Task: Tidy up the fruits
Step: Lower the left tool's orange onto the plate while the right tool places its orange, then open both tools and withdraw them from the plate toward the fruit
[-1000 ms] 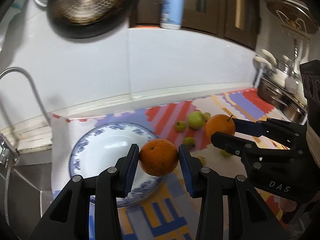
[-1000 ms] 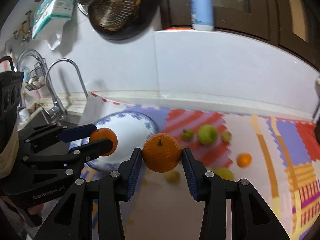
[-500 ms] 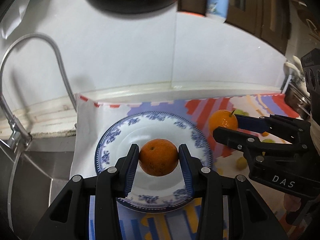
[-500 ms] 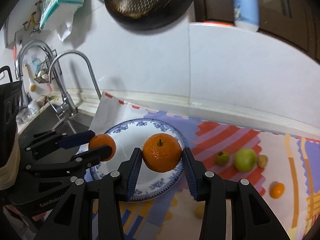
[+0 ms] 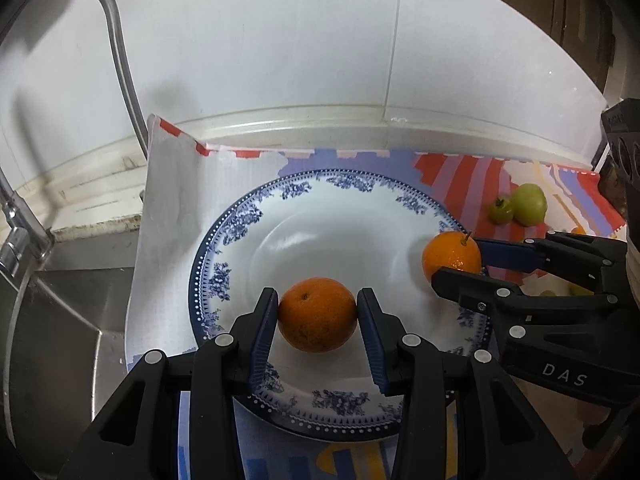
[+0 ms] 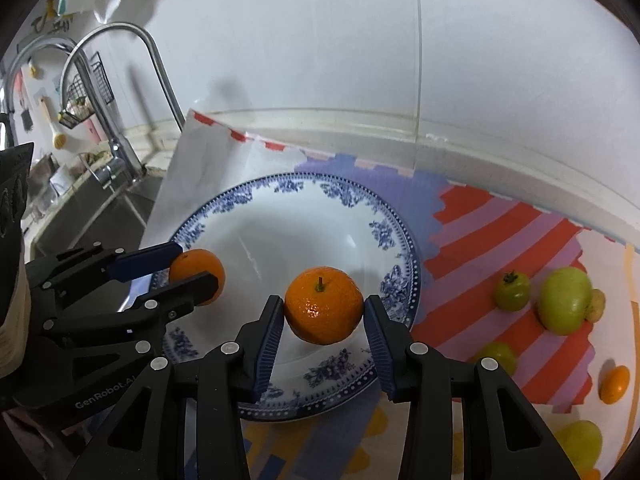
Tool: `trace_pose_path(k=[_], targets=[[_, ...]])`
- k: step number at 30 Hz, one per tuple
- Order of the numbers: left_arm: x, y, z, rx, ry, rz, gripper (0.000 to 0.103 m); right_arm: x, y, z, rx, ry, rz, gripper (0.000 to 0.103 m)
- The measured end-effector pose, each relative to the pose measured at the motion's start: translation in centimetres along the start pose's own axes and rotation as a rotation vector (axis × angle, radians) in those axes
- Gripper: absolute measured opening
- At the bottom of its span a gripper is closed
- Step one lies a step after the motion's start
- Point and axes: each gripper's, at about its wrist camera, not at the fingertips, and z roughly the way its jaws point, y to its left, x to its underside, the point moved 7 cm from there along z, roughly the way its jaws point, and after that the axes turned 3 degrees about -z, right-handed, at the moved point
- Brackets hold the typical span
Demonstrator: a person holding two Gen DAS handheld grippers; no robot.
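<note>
the left gripper (image 5: 317, 312) has its blue pads closed narrowly on an orange (image 5: 317, 314), one pad pressing each side, and holds it over the near part of a blue-and-white plate (image 5: 224, 240); whether the fruit touches the plate cannot be told. this orange is round with no real long axis, and the small dark dimple at its end faces up and slightly away from the camera. the right gripper (image 6: 324, 316) grips a second orange (image 6: 323, 305) in the same way, pads tight against both sides, over the right near part of the plate (image 6: 400, 240) as its own view shows it, with a shadow on the dish below it. its short stem points up and a little away. in the left wrist view the right gripper (image 5: 464, 258) comes in from the right side with its orange (image 5: 450, 252) above the plate's right rim, stem tilted up to the right. in the right wrist view the left gripper (image 6: 192, 268) comes in from the left with its orange (image 6: 198, 270) over the plate's left rim. the two oranges are apart. the plate sits on a patterned cloth (image 6: 500, 240) on the counter, beside a sink (image 5: 72, 320) with a curved tap (image 6: 120, 80). on the cloth to the right of the plate lie a large green fruit (image 6: 564, 300), a smaller green one (image 6: 512, 290) just beside it, and a small orange fruit (image 6: 614, 384) nearer the edge
</note>
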Motion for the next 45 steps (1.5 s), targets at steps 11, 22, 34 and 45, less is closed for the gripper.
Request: trace_pose_path(k=[11, 22, 34, 45], targets=[[-0.4, 0.3, -0.3, -0.01, -0.033, -0.005, 0.044, 0.1, 0.0, 0.6, 0.005, 0.005, 0.0, 0.043], [-1.5, -1.3, -6.9, -0.016, -0.133, -0.031, 0.06, -0.9, 0.1, -6.1, 0.048, -0.115, -0.008, 0.044], [-0.8, -6.9, -13.7, 0.001, -0.205, -0.027, 0.067, 1.2, -1.7, -15.4, 0.116, -0.229, 0.026, 0.061], [1.1, -11.8, -15.9, -0.01, -0.248, 0.025, 0.074, 5.4, -5.6, -20.4, 0.213, -0.257, 0.095, 0.064]])
